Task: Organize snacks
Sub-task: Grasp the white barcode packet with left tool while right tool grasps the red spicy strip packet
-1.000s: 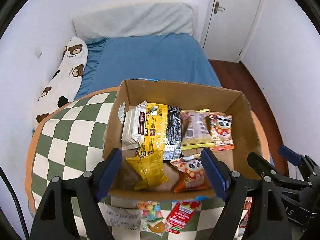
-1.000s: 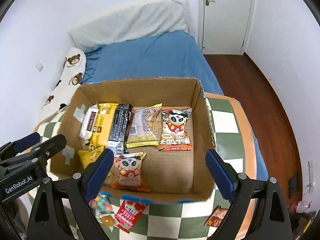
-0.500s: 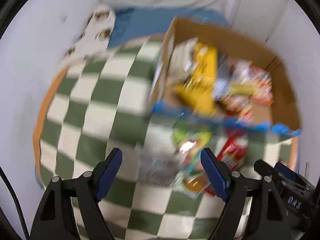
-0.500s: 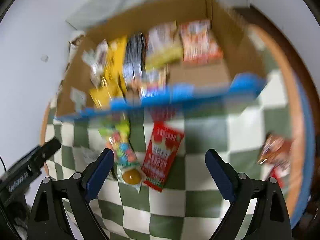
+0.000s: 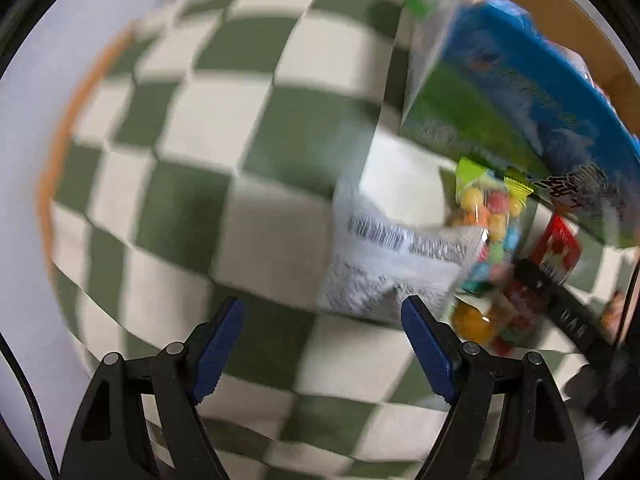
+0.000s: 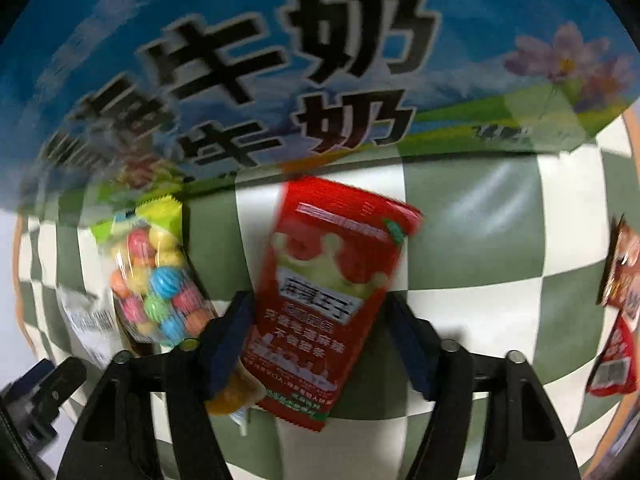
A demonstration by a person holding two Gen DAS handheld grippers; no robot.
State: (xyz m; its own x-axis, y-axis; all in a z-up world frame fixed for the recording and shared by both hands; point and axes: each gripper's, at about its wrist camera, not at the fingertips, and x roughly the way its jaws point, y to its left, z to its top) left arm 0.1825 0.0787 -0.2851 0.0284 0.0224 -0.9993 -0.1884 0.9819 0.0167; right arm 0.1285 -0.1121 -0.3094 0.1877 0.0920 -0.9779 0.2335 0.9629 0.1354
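A red snack packet point(image 6: 328, 288) lies flat on the green-and-white checked tablecloth point(image 6: 480, 240), in front of the printed blue-and-green carton point(image 6: 280, 60). My right gripper point(image 6: 318, 304) points down over this packet. Its jaws are closing, with the packet between them and the pads at its two long edges; the packet is not crumpled. To its left lie a clear bag of coloured candy balls point(image 6: 156, 280) and an orange jelly cup point(image 6: 232, 396). My left gripper point(image 5: 322, 304) stands open over bare cloth, and a white packet point(image 5: 392, 264) lies just beyond its right finger.
Two red-brown packets point(image 6: 624, 272) lie near the table's right edge. The carton's outer wall point(image 5: 500, 92) rises close behind the loose snacks. The cloth point(image 5: 180, 200) stretches left to the orange table rim point(image 5: 52, 152). The left wrist view is motion-blurred.
Both grippers have dropped from above the open carton to the cloth in front of it. The right jaws have narrowed around the red packet; the left jaws kept their width.
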